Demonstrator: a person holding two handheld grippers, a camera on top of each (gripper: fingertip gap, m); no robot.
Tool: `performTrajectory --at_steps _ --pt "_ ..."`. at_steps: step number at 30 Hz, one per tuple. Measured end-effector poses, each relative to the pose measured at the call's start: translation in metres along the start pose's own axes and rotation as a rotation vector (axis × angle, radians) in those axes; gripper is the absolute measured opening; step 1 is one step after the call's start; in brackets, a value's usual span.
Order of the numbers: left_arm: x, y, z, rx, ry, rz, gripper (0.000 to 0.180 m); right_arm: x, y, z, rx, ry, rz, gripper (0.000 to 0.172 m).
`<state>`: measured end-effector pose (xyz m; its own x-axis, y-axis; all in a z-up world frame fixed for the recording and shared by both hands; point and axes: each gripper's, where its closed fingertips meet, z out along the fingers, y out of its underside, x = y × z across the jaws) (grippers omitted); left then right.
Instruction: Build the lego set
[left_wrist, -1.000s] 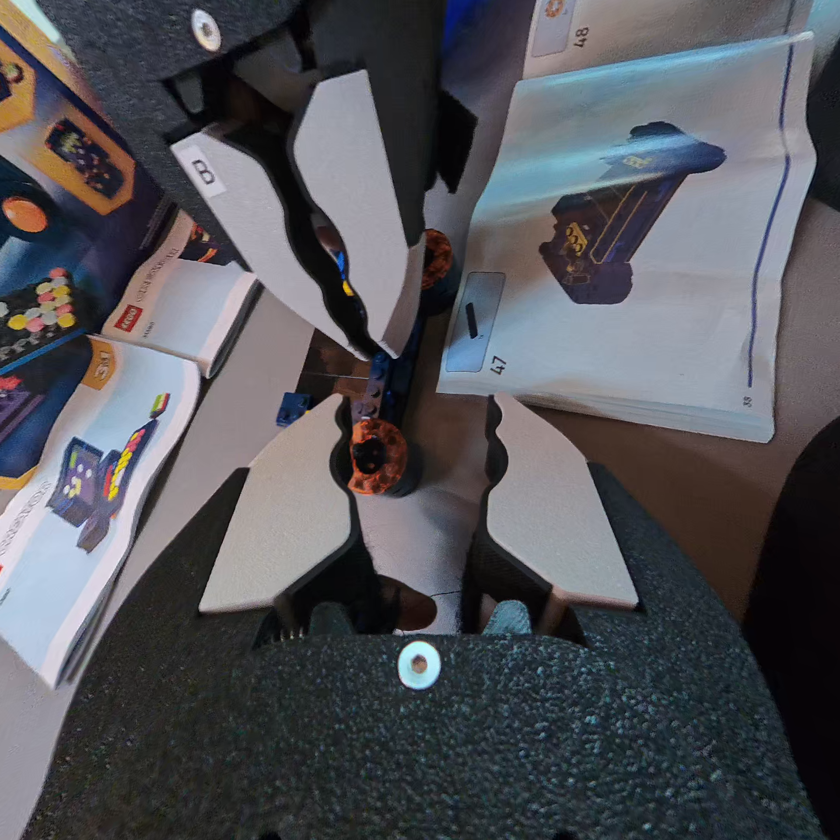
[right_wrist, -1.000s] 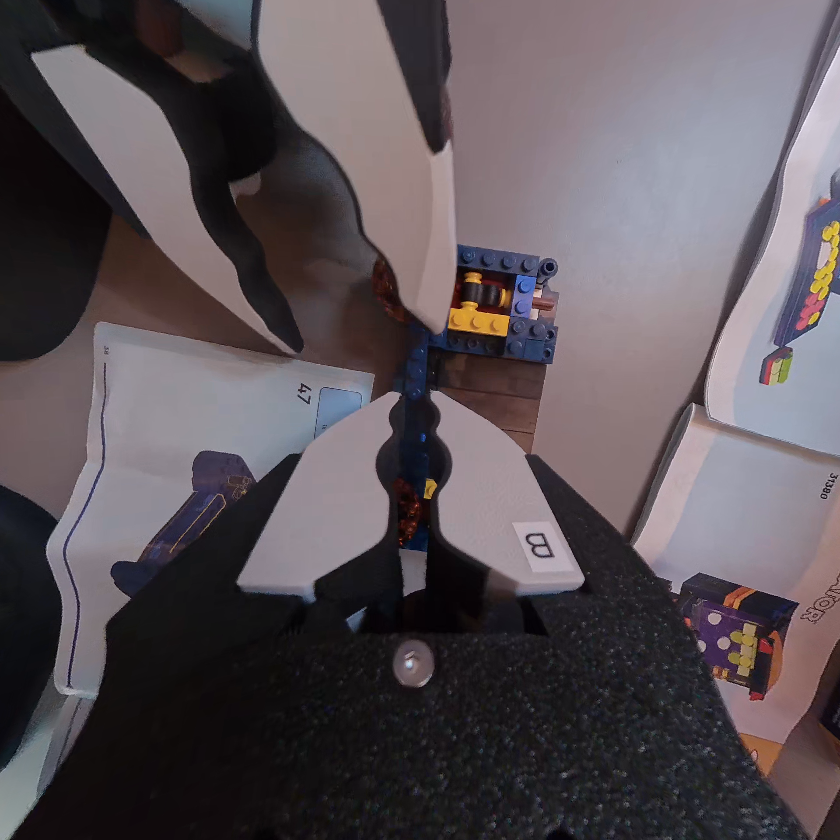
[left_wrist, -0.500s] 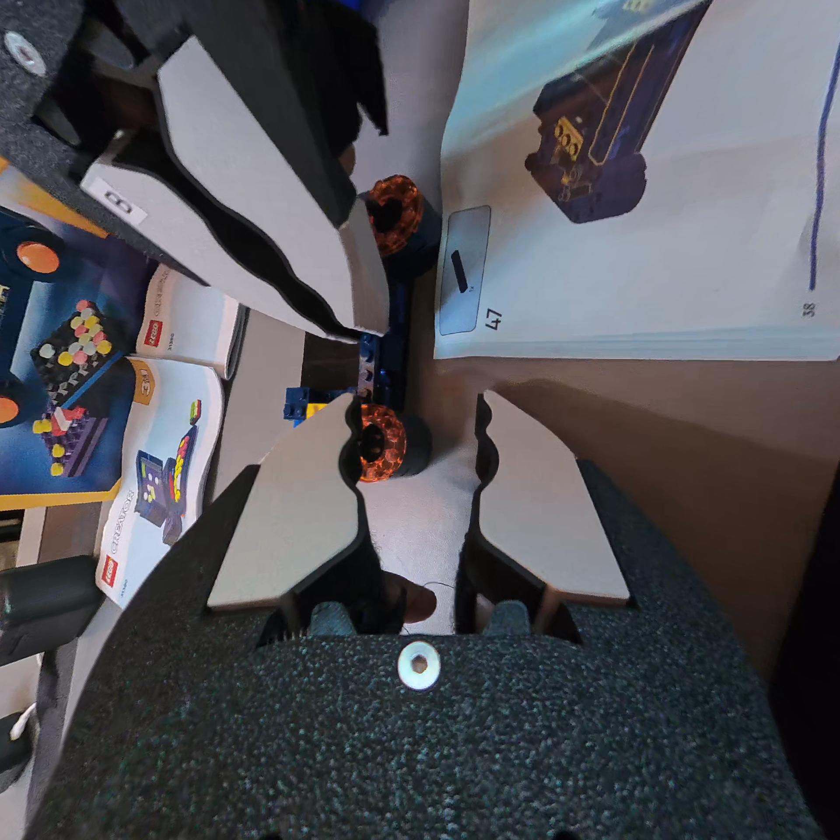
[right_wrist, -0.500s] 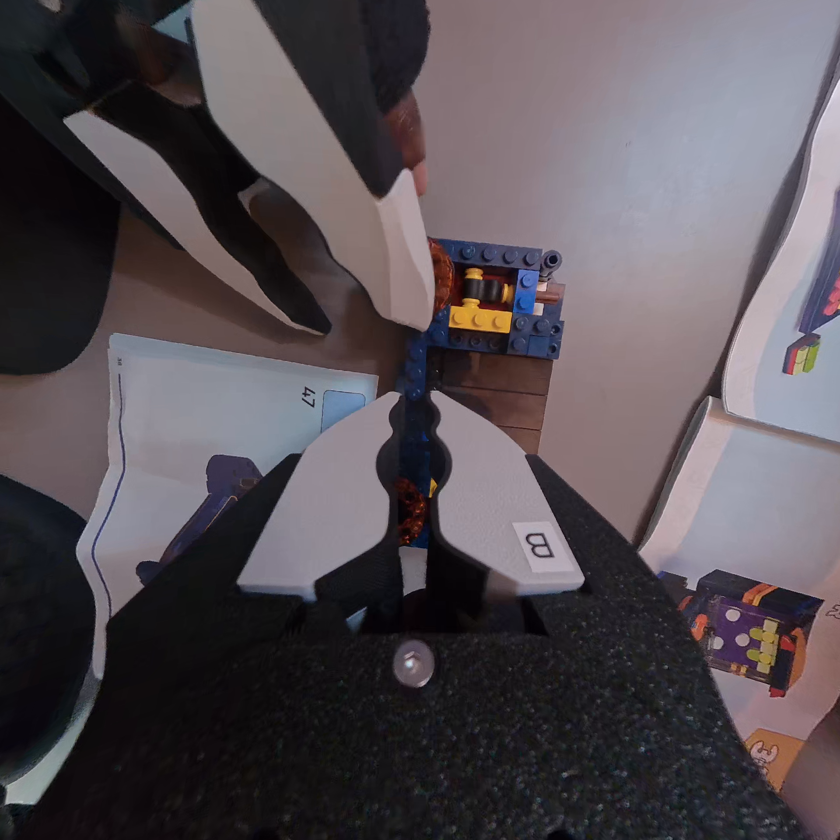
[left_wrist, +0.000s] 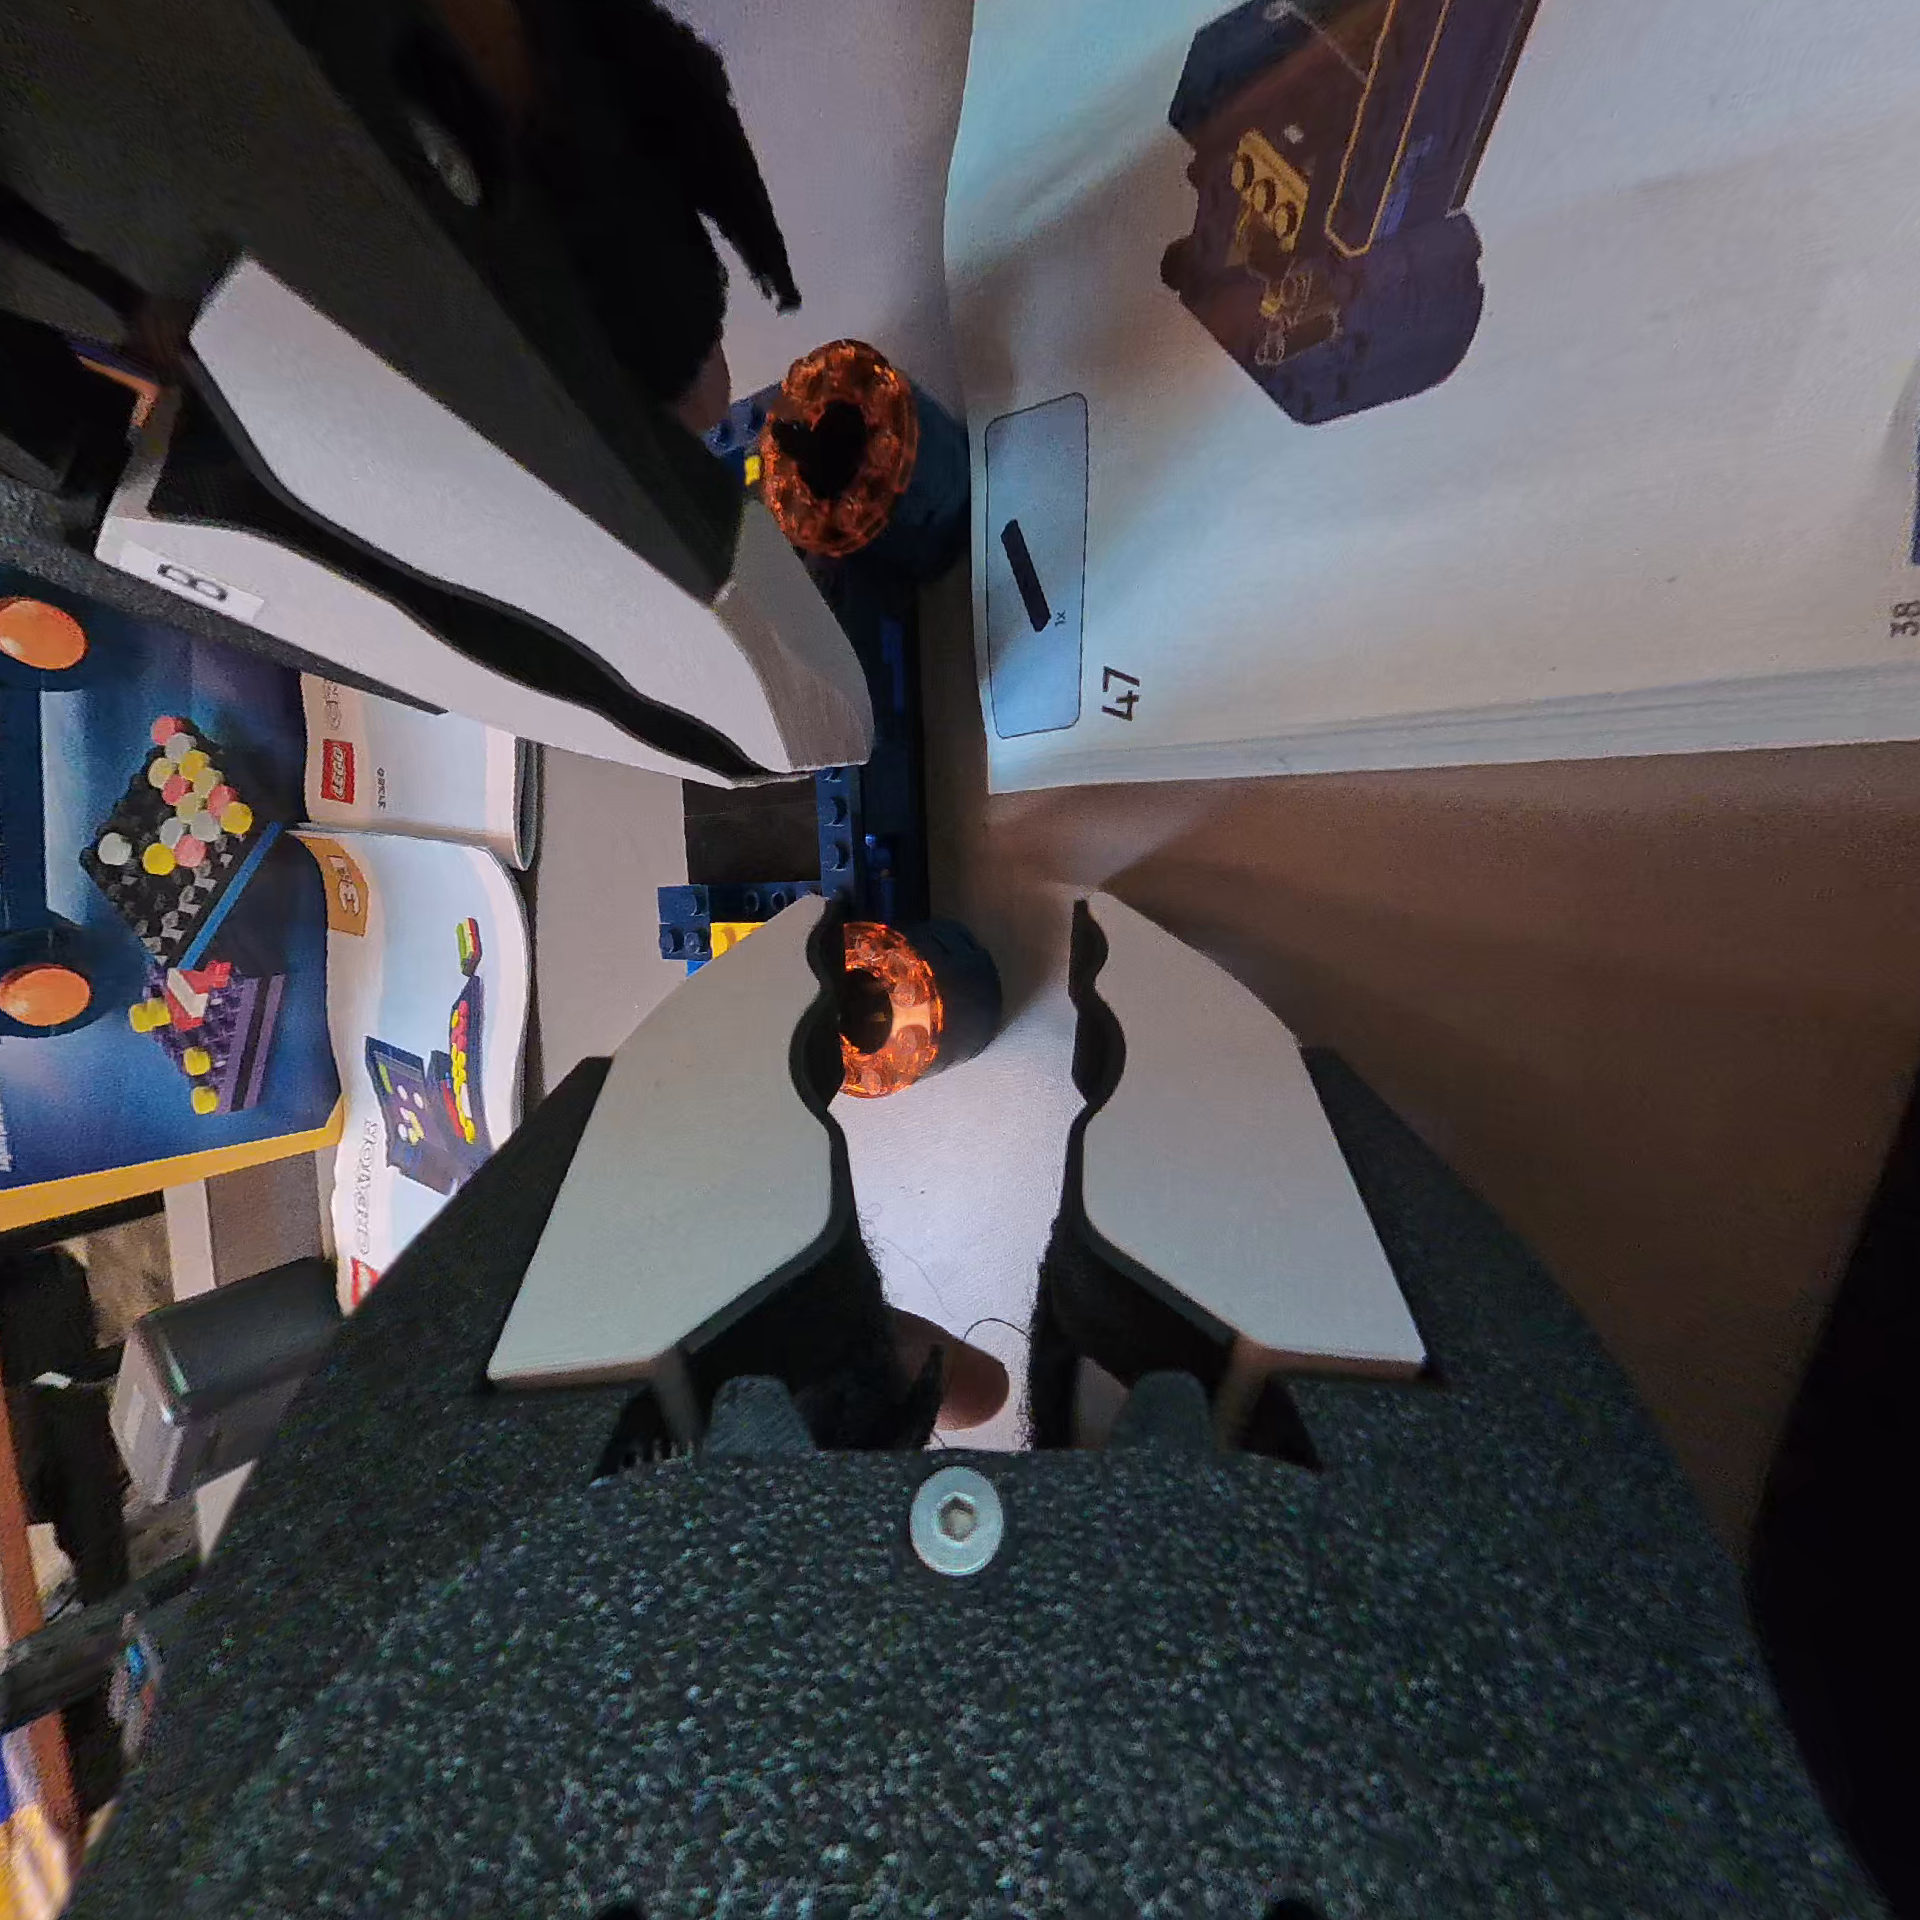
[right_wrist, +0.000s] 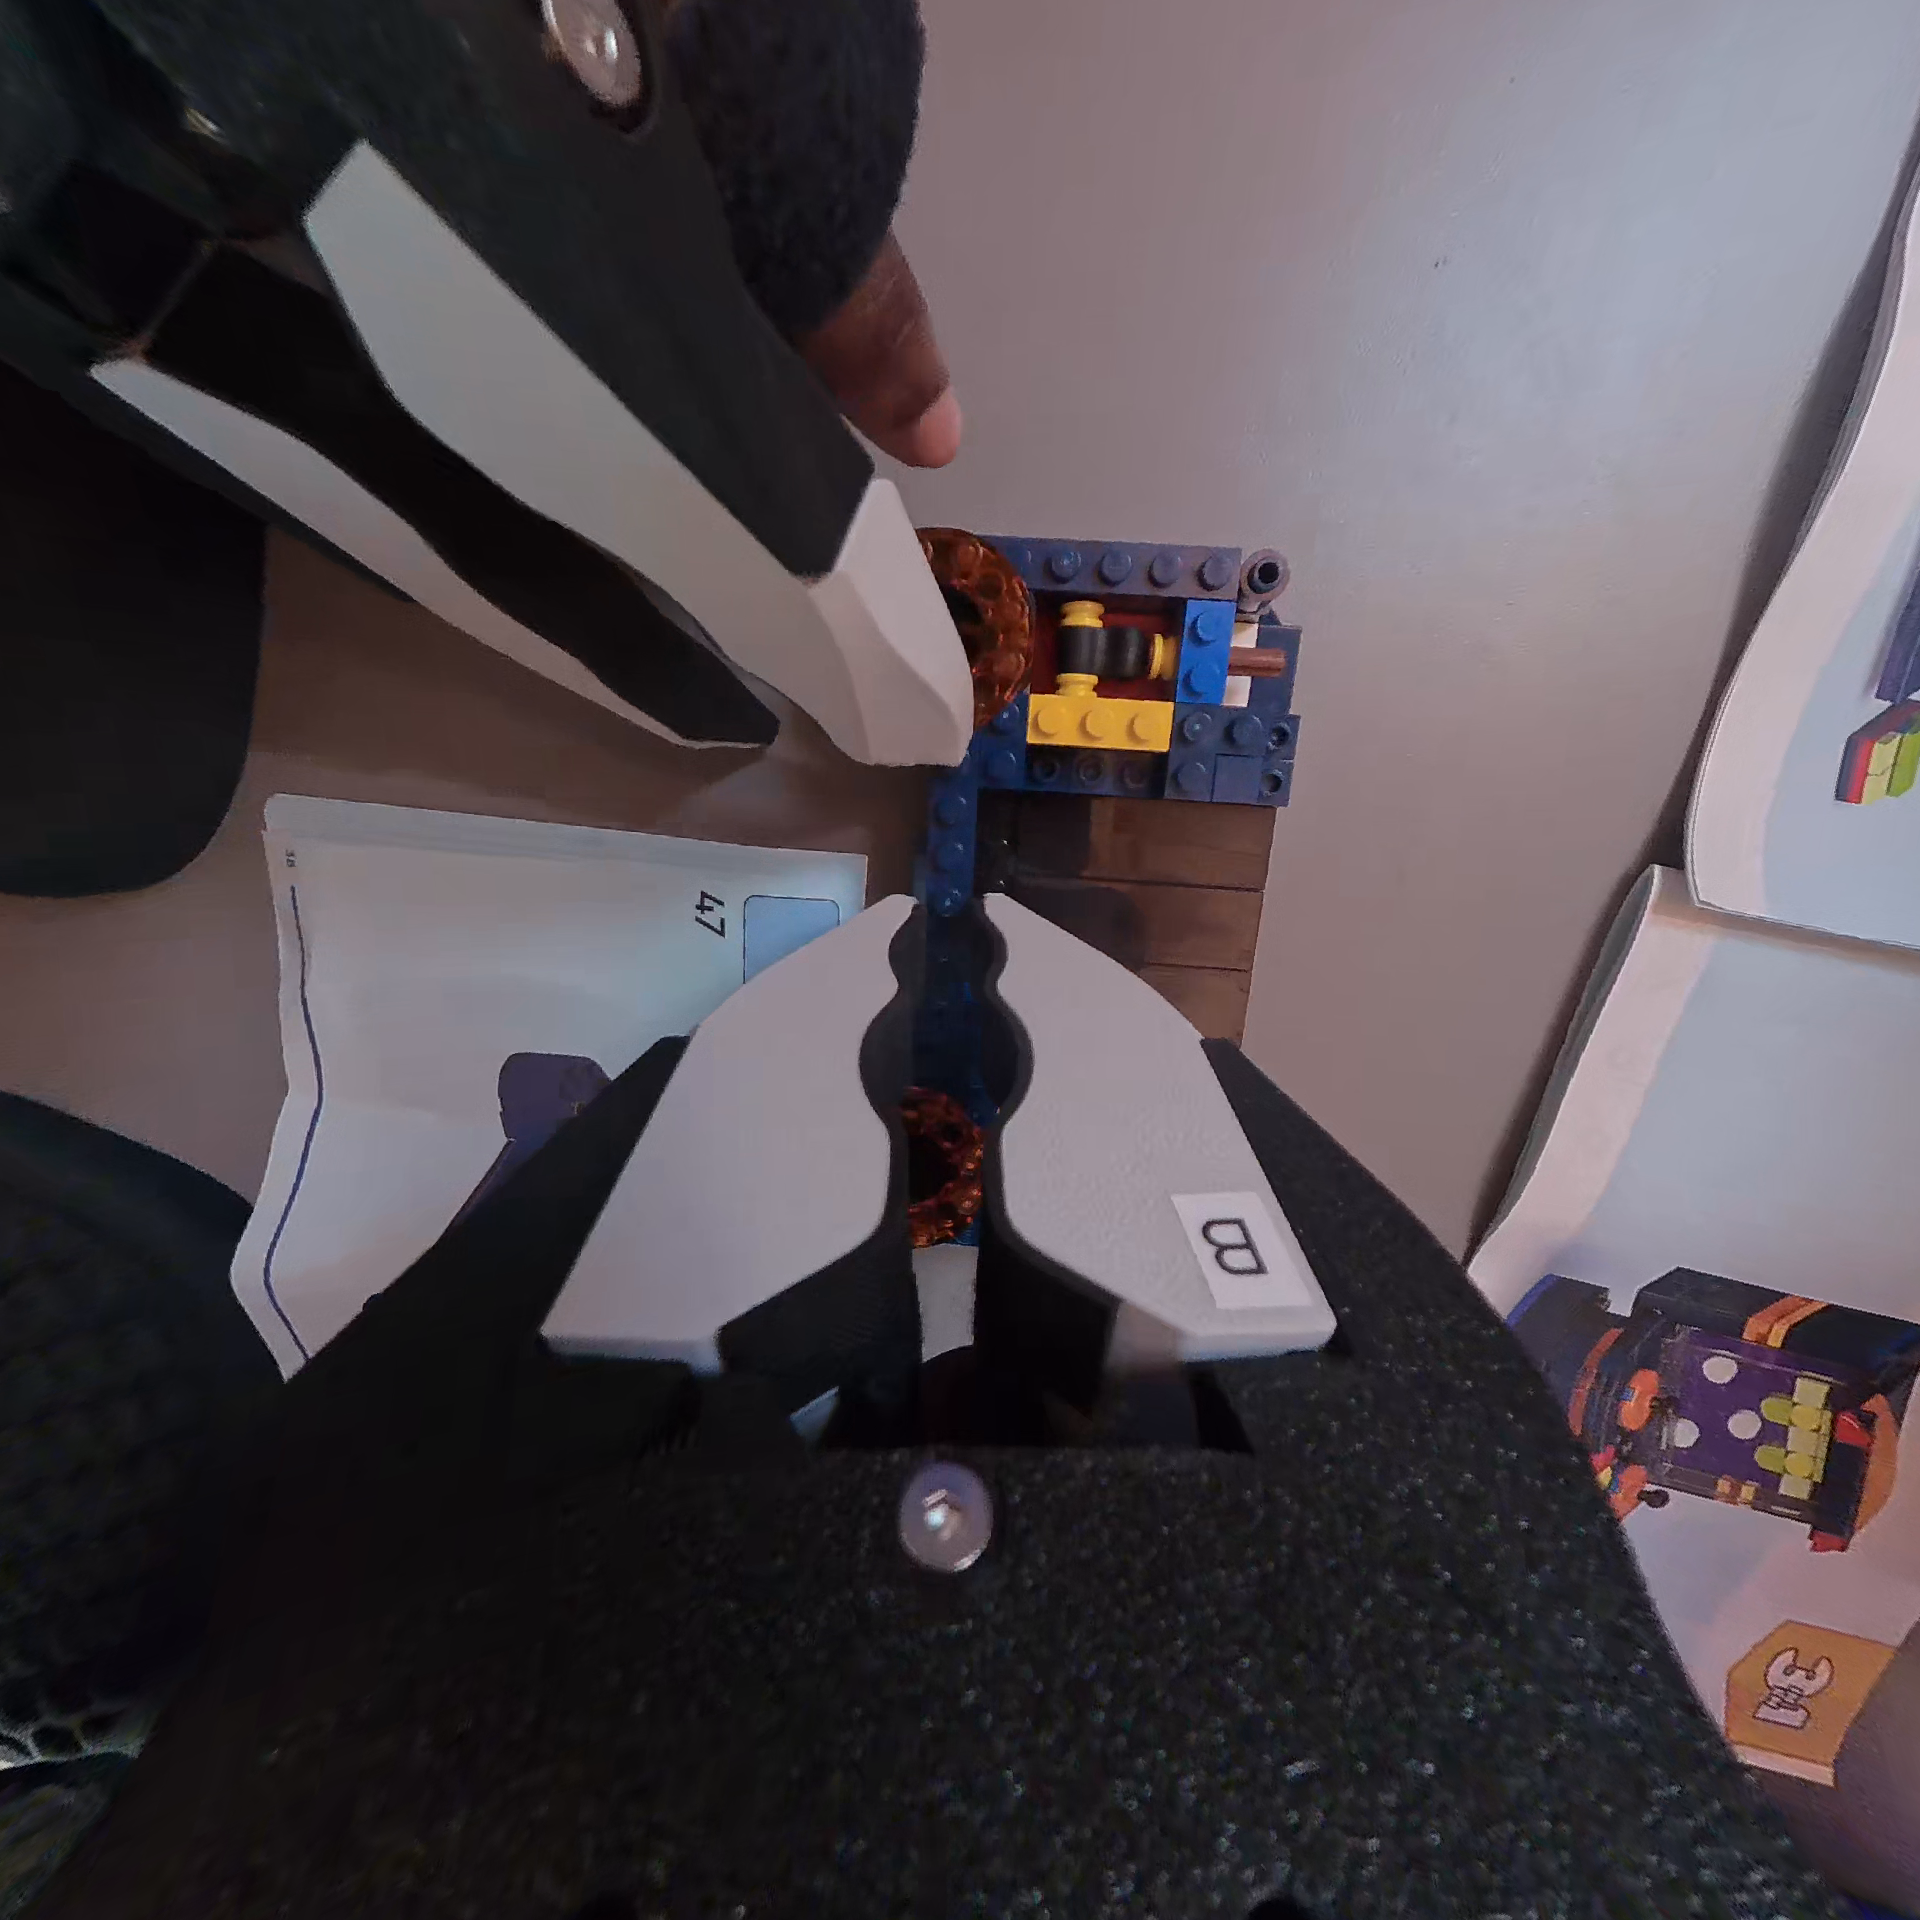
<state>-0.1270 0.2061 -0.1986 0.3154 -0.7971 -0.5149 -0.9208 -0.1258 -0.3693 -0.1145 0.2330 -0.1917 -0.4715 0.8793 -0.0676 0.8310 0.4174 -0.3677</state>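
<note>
A dark blue brick model (right_wrist: 1101, 717) with yellow and black parts and a brown panel lies on the table. My right gripper (right_wrist: 951, 909) is shut on the model's thin blue side wall (right_wrist: 951, 831); one orange round piece (right_wrist: 940, 1164) sits deeper between its fingers. In the left wrist view my left gripper (left_wrist: 948, 914) is open around the other orange round piece on a dark hub (left_wrist: 888, 1008). Its left finger (left_wrist: 727, 1039) touches the piece; its right finger (left_wrist: 1195, 1091) stands apart. The right gripper's finger (left_wrist: 790, 665) shows at upper left on the blue wall (left_wrist: 842, 821).
An open instruction booklet (left_wrist: 1455, 468) lies beside the model and also shows in the right wrist view (right_wrist: 520, 987). More booklets (left_wrist: 416, 1039) and a printed box (left_wrist: 135, 883) lie on the other side. A person's fingertip (right_wrist: 904, 395) shows above the left gripper's finger (right_wrist: 883, 644).
My left gripper has moved in on the near orange round piece and its jaws have narrowed; its left finger now touches the piece. My right gripper keeps its hold on the blue wall.
</note>
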Motion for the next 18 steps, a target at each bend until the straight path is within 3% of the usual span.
performTrajectory --at_steps 13,18 --pt "-0.003 0.003 0.001 -0.089 -0.007 0.122 0.034 0.0 0.001 0.001 0.024 0.032 -0.023 0.008" --pt "-0.004 0.003 0.001 -0.095 -0.004 0.132 0.032 0.002 -0.013 -0.025 0.214 0.028 0.02 0.0"
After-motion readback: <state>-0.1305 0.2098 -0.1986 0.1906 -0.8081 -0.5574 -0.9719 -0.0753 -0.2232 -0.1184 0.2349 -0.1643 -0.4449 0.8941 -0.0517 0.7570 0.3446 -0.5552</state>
